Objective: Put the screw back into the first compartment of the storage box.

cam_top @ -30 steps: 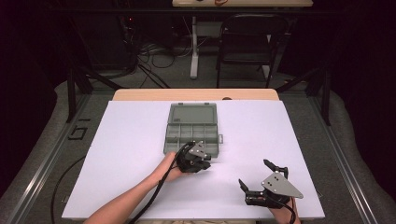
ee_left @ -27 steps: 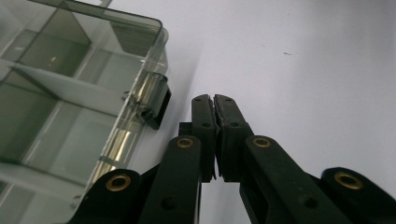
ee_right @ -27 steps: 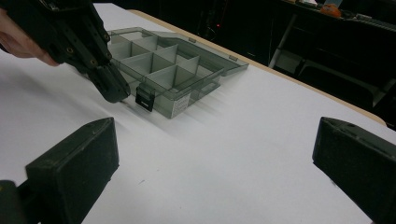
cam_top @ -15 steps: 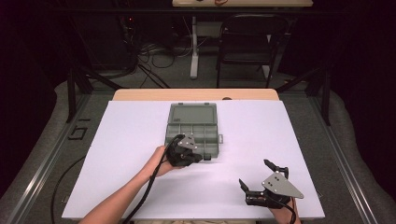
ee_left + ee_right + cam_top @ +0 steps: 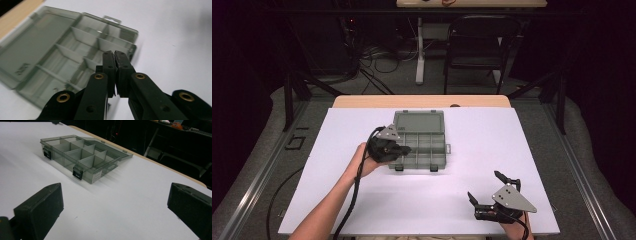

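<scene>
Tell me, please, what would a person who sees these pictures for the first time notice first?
The eye goes first to the clear grey compartment box, lying open in the middle of the white table, its lid folded back toward the far edge. Next is the left gripper, with jaws shut, at the box's left near corner. The right gripper rests near the table's front right edge, jaws wide open.

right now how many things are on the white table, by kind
organiser boxes: 1 (lid open)
grippers: 2, left and right, each held in a hand
latches on the box front: 2
total: 3 things, not counting the latches, on the table
</scene>
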`<state>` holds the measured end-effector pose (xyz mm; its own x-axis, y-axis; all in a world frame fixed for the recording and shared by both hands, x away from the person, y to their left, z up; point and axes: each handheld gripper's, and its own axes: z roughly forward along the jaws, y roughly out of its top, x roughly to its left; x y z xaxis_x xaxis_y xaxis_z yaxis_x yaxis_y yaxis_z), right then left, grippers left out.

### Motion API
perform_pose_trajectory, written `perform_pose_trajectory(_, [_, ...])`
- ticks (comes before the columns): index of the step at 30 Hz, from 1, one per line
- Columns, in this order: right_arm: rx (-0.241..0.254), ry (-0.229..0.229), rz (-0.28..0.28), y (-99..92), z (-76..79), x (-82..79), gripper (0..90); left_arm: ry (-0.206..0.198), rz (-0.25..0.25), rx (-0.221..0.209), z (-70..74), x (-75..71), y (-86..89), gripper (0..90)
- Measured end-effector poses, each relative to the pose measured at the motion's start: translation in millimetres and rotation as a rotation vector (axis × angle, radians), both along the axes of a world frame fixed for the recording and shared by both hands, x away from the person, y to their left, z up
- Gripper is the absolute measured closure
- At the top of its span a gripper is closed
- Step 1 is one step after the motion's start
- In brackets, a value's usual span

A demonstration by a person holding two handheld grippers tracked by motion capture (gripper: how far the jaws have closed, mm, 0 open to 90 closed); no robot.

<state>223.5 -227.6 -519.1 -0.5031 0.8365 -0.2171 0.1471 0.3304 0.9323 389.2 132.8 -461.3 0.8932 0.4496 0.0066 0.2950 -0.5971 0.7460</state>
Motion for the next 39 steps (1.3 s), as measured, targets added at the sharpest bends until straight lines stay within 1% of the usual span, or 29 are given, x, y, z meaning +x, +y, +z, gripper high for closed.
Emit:
perform_pose_trajectory(2, [0.001,0.003,0.003,0.2,0.0,0.3,0.0,-0.01,0.044,-0.02,1.9,5.4,8.4,87.4])
perform_pose_trajectory(3, [0.0,0.002,-0.001,0.6,-0.2,0.2,0.0,-0.009,0.058,-0.019,2.4,8.0,11.9,87.4])
perform_pose_trajectory(4, [0.004,-0.002,-0.002,1.2,-0.6,0.5,0.0,-0.012,0.078,-0.027,1.2,10.4,14.0,87.4])
perform_pose_trajectory(5, [0.0,0.004,0.001,1.0,-0.4,0.4,0.0,-0.014,0.091,-0.023,0.6,12.1,15.4,87.4])
perform_pose_trajectory(9, [0.001,0.004,0.001,1.3,-0.6,0.9,0.0,-0.033,0.156,-0.034,-5.5,22.8,18.3,87.4])
perform_pose_trajectory(12, [0.001,0.005,0.0,1.2,-0.7,1.2,0.0,-0.029,0.189,-0.038,-13.1,31.3,18.9,87.3])
perform_pose_trajectory(13, [0.002,0.005,-0.001,1.2,-0.7,1.1,0.0,-0.019,0.206,-0.038,-16.4,34.4,19.6,87.3])
perform_pose_trajectory(14, [0.002,0.004,-0.001,1.2,-0.6,1.0,0.0,-0.019,0.206,-0.038,-16.4,34.4,19.6,87.3])
perform_pose_trajectory(15, [0.002,0.005,0.0,1.1,-0.7,1.2,0.0,-0.019,0.237,-0.051,-22.1,38.8,20.8,87.3])
perform_pose_trajectory(16, [0.002,0.005,0.0,1.1,-0.8,1.3,0.0,-0.005,0.247,-0.057,-25.6,42.3,22.4,87.3])
perform_pose_trajectory(18, [0.002,0.005,0.001,1.2,-0.9,1.5,0.0,0.006,0.272,-0.052,-32.0,46.7,24.0,87.3])
perform_pose_trajectory(20, [0.003,0.005,0.002,1.2,-0.8,1.4,0.0,0.02,0.285,-0.055,-39.3,51.2,24.8,87.1])
perform_pose_trajectory(21, [0.003,0.004,0.002,1.2,-0.8,1.5,0.0,0.032,0.29,-0.049,-42.5,52.9,24.6,87.1])
perform_pose_trajectory(22, [0.003,0.005,0.001,1.2,-0.8,1.5,0.0,0.029,0.3,-0.045,-44.9,54.0,24.2,87.0])
perform_pose_trajectory(23, [0.003,0.004,0.0,1.2,-0.8,1.6,0.0,0.034,0.303,-0.047,-47.5,55.2,23.9,87.0])
perform_pose_trajectory(24, [0.003,0.004,0.0,1.1,-0.8,1.6,0.0,0.038,0.307,-0.038,-50.0,56.4,23.5,87.0])
perform_pose_trajectory(27, [0.002,0.003,0.0,0.8,-0.8,1.6,0.0,0.052,0.303,-0.029,-54.4,58.0,21.7,86.9])
perform_pose_trajectory(28, [0.003,0.004,-0.001,0.8,-0.9,1.6,0.0,0.049,0.307,-0.026,-55.9,58.4,20.3,86.8])
perform_pose_trajectory(29, [0.001,0.004,0.001,0.4,-0.8,1.8,0.0,0.058,0.303,-0.021,-56.6,58.8,19.9,86.8])
perform_pose_trajectory(30, [0.002,0.002,0.0,0.3,-1.0,2.1,0.0,0.054,0.302,-0.016,-57.8,59.6,19.2,86.7])
perform_pose_trajectory(31, [0.0,0.006,0.002,-0.2,-0.9,2.0,0.0,0.063,0.298,-0.014,-58.7,60.3,18.8,86.5])
perform_pose_trajectory(32, [-0.001,0.006,0.002,-0.6,-0.9,2.1,0.0,0.062,0.304,-0.014,-59.6,60.7,18.4,86.3])
perform_pose_trajectory(33, [0.001,0.009,0.003,-1.0,-1.1,2.2,0.0,0.065,0.297,-0.016,-59.4,61.4,19.1,84.3])
perform_pose_trajectory(34, [0.002,0.007,0.001,-1.4,-1.3,2.3,0.0,0.064,0.301,-0.026,-58.9,61.2,19.1,80.2])
perform_pose_trajectory(35, [0.005,0.004,-0.004,-1.6,-1.5,2.3,0.0,0.063,0.305,-0.029,-57.7,60.4,19.6,73.7])
perform_pose_trajectory(36, [0.008,0.006,-0.001,-2.3,-1.2,2.2,0.0,0.065,0.303,-0.028,-56.7,59.9,20.3,70.2])
perform_pose_trajectory(37, [0.009,0.004,-0.005,-2.6,-1.0,2.1,0.0,0.06,0.305,-0.029,-55.9,59.2,20.9,68.8])
perform_pose_trajectory(38, [0.005,0.009,-0.004,-3.1,-0.4,1.7,0.0,0.066,0.307,-0.03,-54.6,58.3,21.9,65.0])
perform_pose_trajectory(39, [0.006,0.009,-0.004,-3.1,-0.3,1.6,0.0,0.056,0.322,-0.028,-53.8,57.1,22.4,58.2])
